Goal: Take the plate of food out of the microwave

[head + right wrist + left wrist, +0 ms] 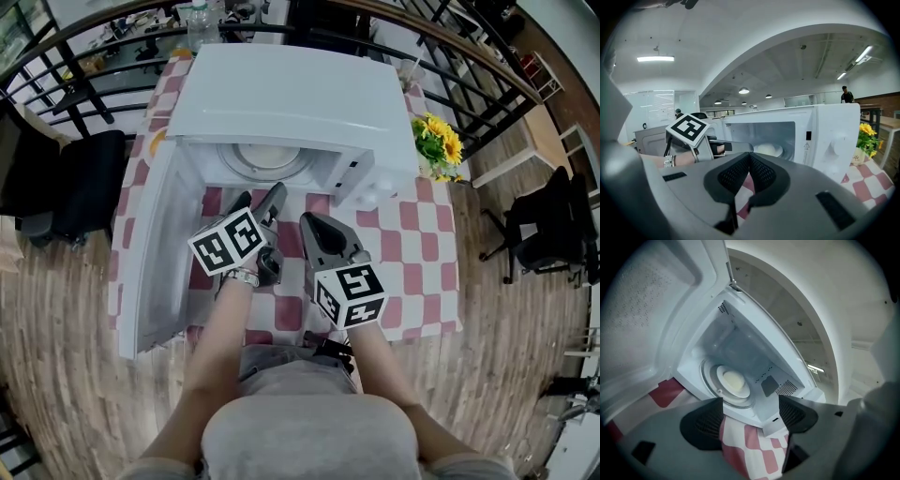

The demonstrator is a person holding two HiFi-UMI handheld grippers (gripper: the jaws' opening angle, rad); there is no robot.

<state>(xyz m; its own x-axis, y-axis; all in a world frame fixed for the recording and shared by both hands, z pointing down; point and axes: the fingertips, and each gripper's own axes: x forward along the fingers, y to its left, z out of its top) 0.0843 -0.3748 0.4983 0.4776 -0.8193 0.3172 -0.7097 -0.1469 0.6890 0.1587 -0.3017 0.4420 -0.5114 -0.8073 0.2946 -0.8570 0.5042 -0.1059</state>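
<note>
The white microwave [281,98] stands on the table with its door [155,253] swung wide to the left. On the glass turntable inside sits a white plate of pale food [263,157]; the left gripper view shows this plate of food [733,380] straight ahead. My left gripper [261,199] is just in front of the cavity mouth. In its own view the left gripper [750,420] is open, with only tablecloth between its pads. My right gripper [311,225] hangs over the table to the right, and in its own view the right gripper [749,171] is shut on nothing.
A red and white checked cloth [412,244] covers the table. Yellow flowers [438,145] stand right of the microwave. A black chair [80,183] is at the left, and a dark railing [94,37] curves behind the table. The microwave's control knobs [836,140] face me.
</note>
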